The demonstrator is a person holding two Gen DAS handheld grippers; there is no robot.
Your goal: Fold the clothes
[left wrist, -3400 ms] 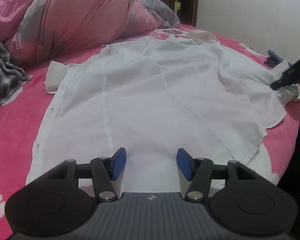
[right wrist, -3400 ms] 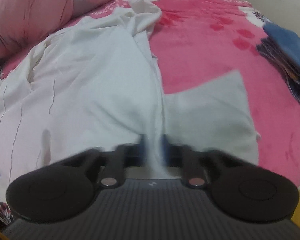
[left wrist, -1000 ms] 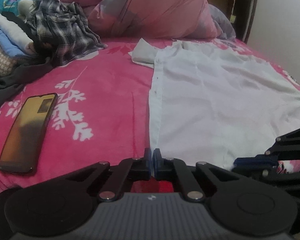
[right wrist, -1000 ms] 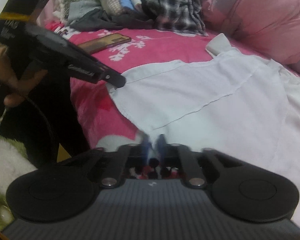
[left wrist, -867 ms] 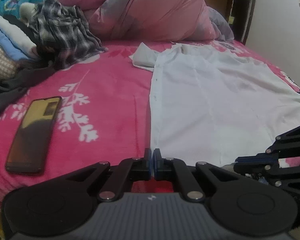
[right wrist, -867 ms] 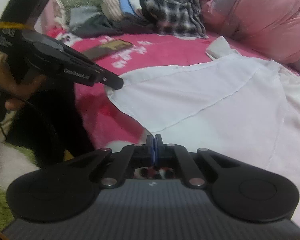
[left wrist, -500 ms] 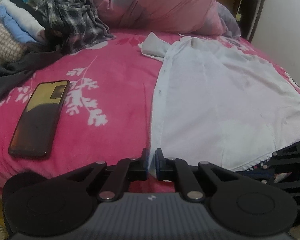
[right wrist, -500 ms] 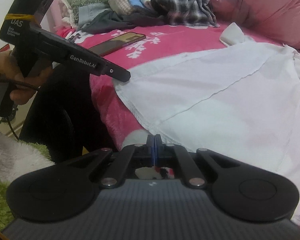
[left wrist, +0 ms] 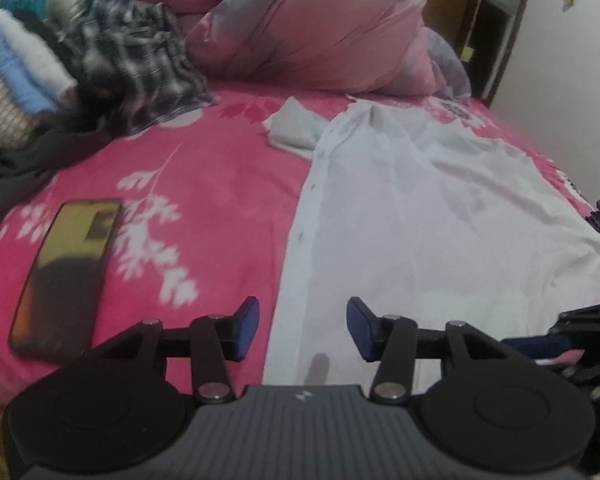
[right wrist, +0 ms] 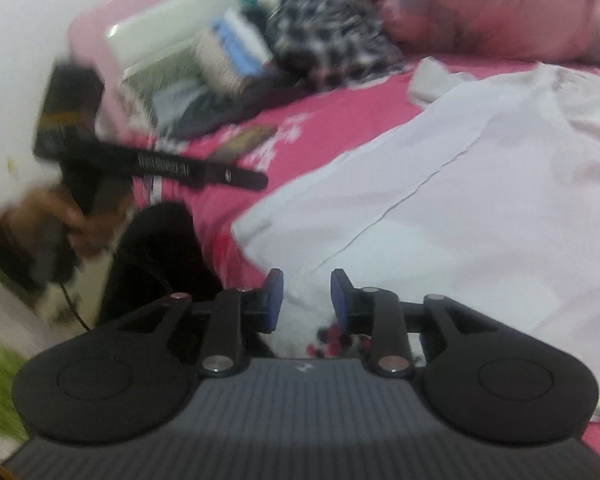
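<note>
Shirt (left wrist: 412,216) lies flat on the pink bed (left wrist: 220,184), long axis running 6 to 12 in the left view: hem nearest the claws, collar far at 12 below the pillows (left wrist: 312,32)

Left claw (left wrist: 303,327): jaws opening, nothing pinched. Pads stand apart either side of the button placket edge at the hem; cloth lies below and between them, not pressed

Right claw (right wrist: 306,300): jaws opening too, narrower gap. White hem corner sits just ahead and partly between the pads, no pinch visible. Frame is motion-blurred, so contact can't be settled finely

Key relation: both claws sit at the 6 o'clock end of the shirt. Left claw is on the placket side; right claw shows in the left view at 3–4 o'clock (left wrist: 580,340), at the other hem corner. In the right view the left claw (right wrist: 256,180) hangs at 10 o'clock, off the cloth's edge

Read: looks like a release after spreading the shirt; folding proper not started. Next fold likely goes across the long axis or brings a side in, each claw taking its own side

Clutter, all clear of the shirt: phone (left wrist: 66,276) at 9 o'clock, plaid garment (left wrist: 140,80) and folded stack (left wrist: 24,64) at 10–11
</note>
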